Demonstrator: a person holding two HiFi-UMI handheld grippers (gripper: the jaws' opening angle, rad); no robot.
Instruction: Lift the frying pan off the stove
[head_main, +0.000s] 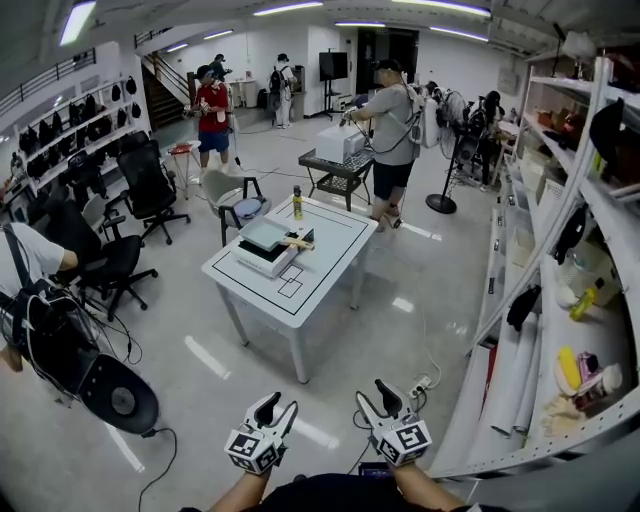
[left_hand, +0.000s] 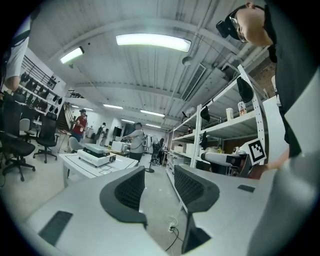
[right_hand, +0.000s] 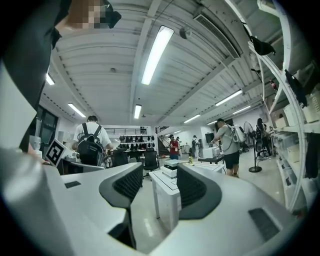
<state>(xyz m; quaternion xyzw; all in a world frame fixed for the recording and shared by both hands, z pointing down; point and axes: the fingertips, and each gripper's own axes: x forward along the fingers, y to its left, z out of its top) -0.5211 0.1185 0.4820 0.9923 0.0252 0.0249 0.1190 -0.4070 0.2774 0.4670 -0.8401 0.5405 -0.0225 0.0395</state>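
Observation:
A pale green square frying pan (head_main: 264, 234) with a wooden handle (head_main: 297, 242) rests on a white stove (head_main: 262, 255) on a white table (head_main: 322, 264) several steps ahead. In the left gripper view the stove (left_hand: 95, 155) shows small at the left. In the right gripper view the stove (right_hand: 171, 167) and table (right_hand: 167, 190) appear between the jaws, far off. My left gripper (head_main: 277, 407) and right gripper (head_main: 375, 394) are held low in front of me, both open and holding nothing. The left gripper (left_hand: 159, 188) and right gripper (right_hand: 158, 187) each show a clear gap.
A yellow bottle (head_main: 297, 203) stands on the table's far edge. Office chairs (head_main: 152, 190) are at the left. Metal shelving (head_main: 573, 290) with goods runs along the right. A power strip with cable (head_main: 419, 386) lies on the floor. Several people (head_main: 388, 135) stand beyond the table.

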